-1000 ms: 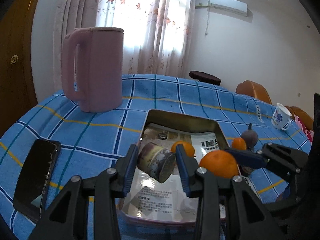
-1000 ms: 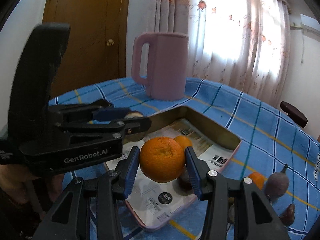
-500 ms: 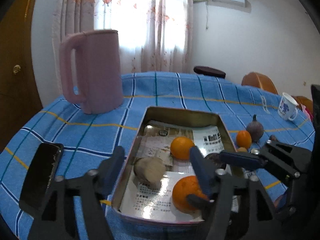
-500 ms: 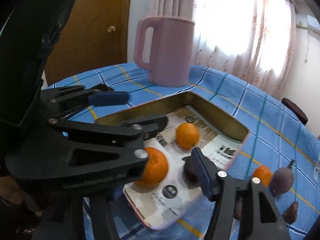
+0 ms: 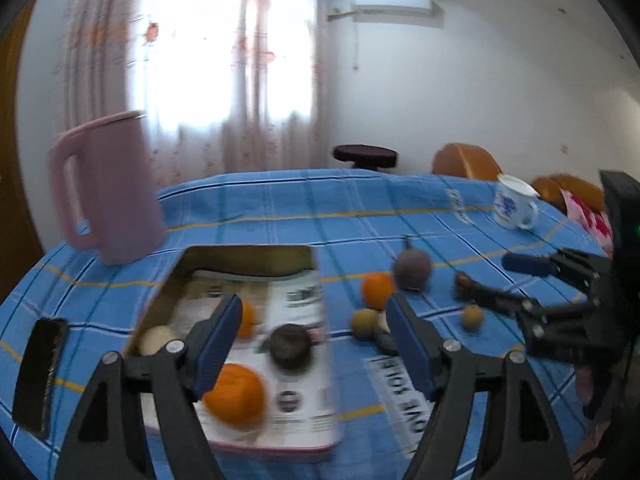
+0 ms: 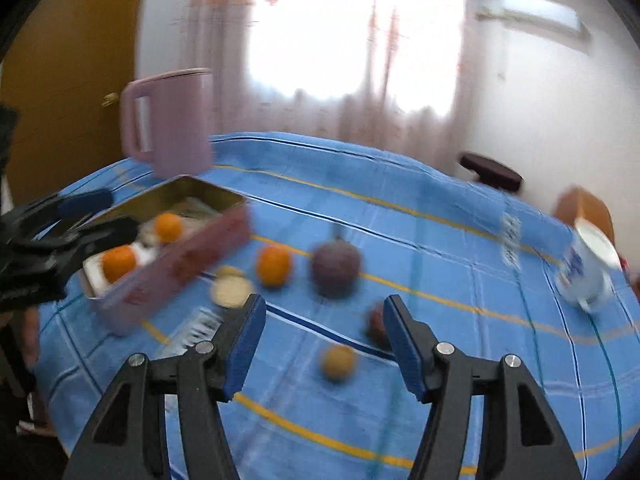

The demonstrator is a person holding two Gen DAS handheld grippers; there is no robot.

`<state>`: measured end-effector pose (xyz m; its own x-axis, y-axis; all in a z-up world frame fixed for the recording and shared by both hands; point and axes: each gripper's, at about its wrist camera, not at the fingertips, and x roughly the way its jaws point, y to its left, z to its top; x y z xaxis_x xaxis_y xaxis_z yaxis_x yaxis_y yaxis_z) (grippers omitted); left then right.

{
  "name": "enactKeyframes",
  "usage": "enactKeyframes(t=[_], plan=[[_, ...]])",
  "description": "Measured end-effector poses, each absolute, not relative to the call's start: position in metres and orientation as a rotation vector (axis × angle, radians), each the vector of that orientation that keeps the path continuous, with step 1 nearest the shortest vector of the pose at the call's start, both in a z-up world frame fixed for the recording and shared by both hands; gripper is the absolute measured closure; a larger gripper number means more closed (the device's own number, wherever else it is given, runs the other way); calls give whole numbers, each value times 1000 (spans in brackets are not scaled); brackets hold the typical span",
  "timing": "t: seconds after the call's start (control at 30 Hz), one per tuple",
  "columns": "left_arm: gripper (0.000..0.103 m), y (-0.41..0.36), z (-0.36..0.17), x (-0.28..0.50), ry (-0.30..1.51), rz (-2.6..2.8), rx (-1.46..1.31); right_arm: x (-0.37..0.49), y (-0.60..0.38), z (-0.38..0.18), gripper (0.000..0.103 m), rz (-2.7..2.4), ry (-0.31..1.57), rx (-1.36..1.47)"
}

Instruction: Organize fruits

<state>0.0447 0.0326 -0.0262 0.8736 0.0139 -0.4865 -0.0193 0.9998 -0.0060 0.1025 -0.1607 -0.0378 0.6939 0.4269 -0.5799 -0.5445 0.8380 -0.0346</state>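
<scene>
A metal tin (image 5: 244, 254) (image 6: 192, 192) lined with newspaper holds a large orange (image 5: 235, 400) (image 6: 118, 262), a small orange (image 6: 168, 227), a pale beige fruit (image 5: 157, 339) and a dark fruit (image 5: 289, 345). My left gripper (image 5: 314, 346) is open and empty above the tin's right edge. My right gripper (image 6: 322, 344) is open and empty above loose fruit on the cloth: a small orange (image 6: 273, 266) (image 5: 377, 290), a purple fruit with a stem (image 6: 335, 267) (image 5: 412, 269), a small tan fruit (image 6: 338, 362) (image 5: 472, 316) and a dark piece (image 6: 376, 322). Both views are blurred.
A pink jug (image 5: 106, 188) (image 6: 170, 120) stands behind the tin. A black phone (image 5: 40, 368) lies at the left edge. A white and blue mug (image 5: 514, 206) (image 6: 588, 268) stands at the far right. The table has a blue checked cloth (image 5: 360, 216).
Both grippers opened: the large orange and the beige fruit left the jaws and lie in the tin. Both grippers then swung right, toward the loose fruit.
</scene>
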Motion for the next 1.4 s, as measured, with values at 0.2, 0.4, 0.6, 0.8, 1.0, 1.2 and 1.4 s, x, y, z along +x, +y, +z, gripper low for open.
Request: enactKeyframes(t=[0.2,0.4,0.6,0.8,1.0,1.2,1.4], plan=[[27,-7,-35,62,558,-30,71,117,-165,-54,52,577,690,-191],[27,-19,-44,74,602,-44,91,125,-160,-70,60,598,769,-203],[27,-23,-52,84,645,-60,83,130,-153,-78,75,651,830,-223],[40,-29,-58,94,698,-79,84,125,-157,-73,75,658,790,-204],[52,-32,-65,109,755,-65,80,123,-160,-68,75,645,761,-192],[62,-37,-67,115,775,-47,108,123,-162,-67,75,644,753,-178],[68,-36,-64,110,754,-88,88,120,-165,-64,75,639,729,-171]])
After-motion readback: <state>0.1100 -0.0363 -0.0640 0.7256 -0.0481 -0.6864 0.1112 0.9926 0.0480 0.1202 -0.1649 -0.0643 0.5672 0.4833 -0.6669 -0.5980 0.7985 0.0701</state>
